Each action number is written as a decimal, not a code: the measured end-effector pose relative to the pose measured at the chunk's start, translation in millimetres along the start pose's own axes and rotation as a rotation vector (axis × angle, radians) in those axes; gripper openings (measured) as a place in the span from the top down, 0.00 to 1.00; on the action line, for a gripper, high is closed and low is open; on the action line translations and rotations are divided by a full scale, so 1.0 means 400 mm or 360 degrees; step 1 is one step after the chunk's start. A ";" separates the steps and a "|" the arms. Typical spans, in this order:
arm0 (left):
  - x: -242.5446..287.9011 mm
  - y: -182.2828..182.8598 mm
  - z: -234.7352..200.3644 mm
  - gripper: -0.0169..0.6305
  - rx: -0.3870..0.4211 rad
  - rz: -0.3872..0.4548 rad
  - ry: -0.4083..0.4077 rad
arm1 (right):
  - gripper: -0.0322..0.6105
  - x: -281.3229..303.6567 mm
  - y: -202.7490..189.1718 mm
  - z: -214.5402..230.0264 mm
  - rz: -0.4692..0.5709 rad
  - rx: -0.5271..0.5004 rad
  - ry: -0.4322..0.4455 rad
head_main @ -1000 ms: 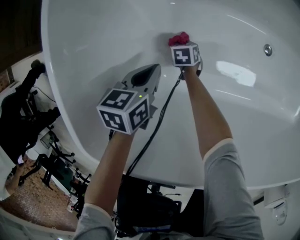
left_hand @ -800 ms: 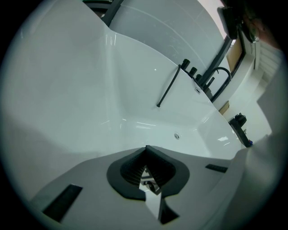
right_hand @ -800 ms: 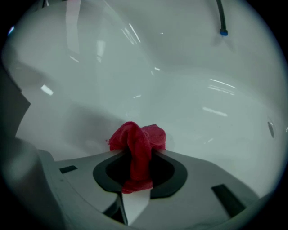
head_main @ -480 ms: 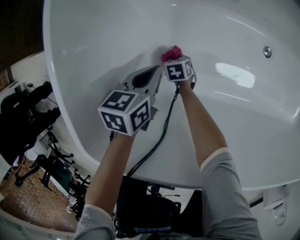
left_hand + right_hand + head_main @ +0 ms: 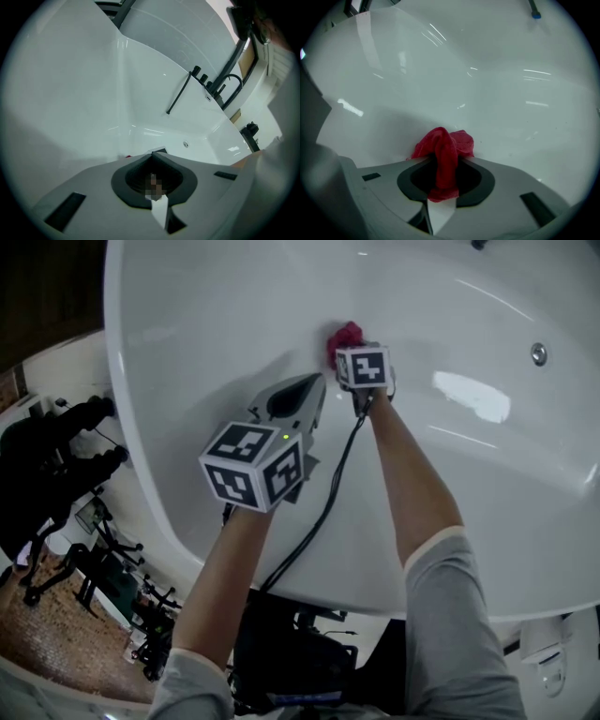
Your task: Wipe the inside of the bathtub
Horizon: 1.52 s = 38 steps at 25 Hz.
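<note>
The white bathtub [image 5: 206, 324] fills the head view. My right gripper [image 5: 345, 345] is shut on a red cloth [image 5: 343, 337] and presses it against the tub's inner wall. In the right gripper view the red cloth [image 5: 443, 150] bunches out between the jaws of the right gripper [image 5: 445, 159], against the white tub surface [image 5: 487, 93]. My left gripper [image 5: 309, 390] hovers over the tub's near wall, just left of the cloth, jaws together with nothing in them. The left gripper [image 5: 152, 157] shows its jaws meeting, above the tub floor [image 5: 93, 117].
A round drain fitting [image 5: 538, 353] sits on the tub wall at the right. A black cable [image 5: 323, 502] hangs from my right gripper over the tub rim. Black tap fittings [image 5: 204, 77] and a dark rod [image 5: 178, 93] stand at the tub's far edge. Dark equipment [image 5: 56, 465] lies left on the floor.
The right gripper with the red cloth slid left along the tub wall, then back slightly right. The left gripper stayed nearly still.
</note>
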<state>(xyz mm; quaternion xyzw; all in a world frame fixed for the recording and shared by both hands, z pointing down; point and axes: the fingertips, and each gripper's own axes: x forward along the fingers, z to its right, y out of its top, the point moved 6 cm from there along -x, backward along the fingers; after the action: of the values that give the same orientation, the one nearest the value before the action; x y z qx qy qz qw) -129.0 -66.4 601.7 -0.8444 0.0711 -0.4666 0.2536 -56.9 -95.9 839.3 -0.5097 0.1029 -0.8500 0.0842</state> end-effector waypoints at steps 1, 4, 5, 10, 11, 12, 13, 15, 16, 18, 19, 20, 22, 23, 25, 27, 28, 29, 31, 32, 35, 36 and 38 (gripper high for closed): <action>-0.005 0.000 -0.004 0.96 -0.0006 0.0001 0.0007 | 0.80 -0.002 0.006 -0.007 0.0017 -0.0005 0.0020; -0.020 0.001 -0.013 0.96 -0.0021 0.0007 0.0030 | 0.80 -0.014 0.010 -0.011 0.0031 -0.0006 0.0016; -0.024 0.004 -0.015 0.96 -0.0028 0.0012 0.0036 | 0.80 -0.020 0.012 -0.011 0.0040 0.0007 0.0018; -0.066 0.024 -0.016 0.96 -0.0060 0.0039 0.0063 | 0.81 -0.078 0.039 -0.057 0.0116 0.0049 0.0133; -0.077 0.026 -0.012 0.96 -0.0059 0.0047 0.0066 | 0.81 -0.092 0.046 -0.069 0.0132 0.0049 0.0158; -0.088 0.028 -0.007 0.96 -0.0056 0.0055 0.0069 | 0.81 -0.106 0.052 -0.080 0.0147 0.0044 0.0180; -0.098 0.031 -0.001 0.96 -0.0053 0.0063 0.0072 | 0.81 -0.119 0.060 -0.088 0.0161 0.0037 0.0200; -0.121 0.047 0.002 0.96 -0.0055 0.0085 0.0080 | 0.81 -0.142 0.089 -0.110 0.0183 0.0025 0.0235; -0.134 0.062 -0.005 0.96 -0.0062 0.0098 0.0087 | 0.81 -0.151 0.111 -0.128 0.0192 0.0023 0.0251; -0.165 0.092 -0.027 0.96 -0.0081 0.0123 0.0102 | 0.81 -0.162 0.158 -0.169 0.0206 0.0023 0.0274; -0.180 0.098 -0.033 0.96 -0.0091 0.0135 0.0108 | 0.81 -0.169 0.170 -0.187 0.0208 0.0019 0.0281; -0.195 0.097 -0.032 0.96 -0.0100 0.0145 0.0115 | 0.81 -0.180 0.174 -0.200 0.0209 0.0013 0.0287; -0.220 0.087 -0.018 0.96 -0.0110 0.0161 0.0129 | 0.81 -0.212 0.172 -0.220 0.0218 -0.0001 0.0310; -0.229 0.083 -0.010 0.96 -0.0114 0.0168 0.0138 | 0.81 -0.228 0.173 -0.227 0.0226 -0.0003 0.0328; -0.235 0.076 0.003 0.96 -0.0124 0.0183 0.0160 | 0.81 -0.253 0.180 -0.234 0.0246 0.0009 0.0374; -0.244 0.072 0.010 0.96 -0.0135 0.0198 0.0183 | 0.81 -0.271 0.189 -0.241 0.0264 0.0023 0.0411; -0.257 0.072 0.010 0.96 -0.0142 0.0206 0.0192 | 0.81 -0.284 0.194 -0.252 0.0271 0.0024 0.0422; -0.278 0.074 0.011 0.96 -0.0151 0.0214 0.0199 | 0.81 -0.302 0.198 -0.271 0.0277 0.0024 0.0431; -0.329 0.078 0.012 0.96 -0.0169 0.0230 0.0214 | 0.81 -0.339 0.206 -0.318 0.0284 0.0023 0.0453; -0.348 0.078 0.011 0.96 -0.0179 0.0240 0.0221 | 0.81 -0.352 0.210 -0.338 0.0285 0.0023 0.0464; -0.369 0.071 0.009 0.96 -0.0211 0.0267 0.0242 | 0.81 -0.367 0.221 -0.372 0.0278 0.0026 0.0484; -0.375 0.069 0.010 0.96 -0.0221 0.0275 0.0246 | 0.81 -0.373 0.225 -0.381 0.0276 0.0027 0.0490; -0.398 0.073 0.015 0.96 -0.0241 0.0293 0.0248 | 0.81 -0.397 0.236 -0.406 0.0279 0.0026 0.0503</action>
<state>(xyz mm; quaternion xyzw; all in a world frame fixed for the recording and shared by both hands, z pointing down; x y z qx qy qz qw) -209.1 -32.6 464.9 -0.8122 0.2029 -0.4988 0.2246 -122.6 -133.2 605.3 -0.3580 0.1520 -0.9098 0.1447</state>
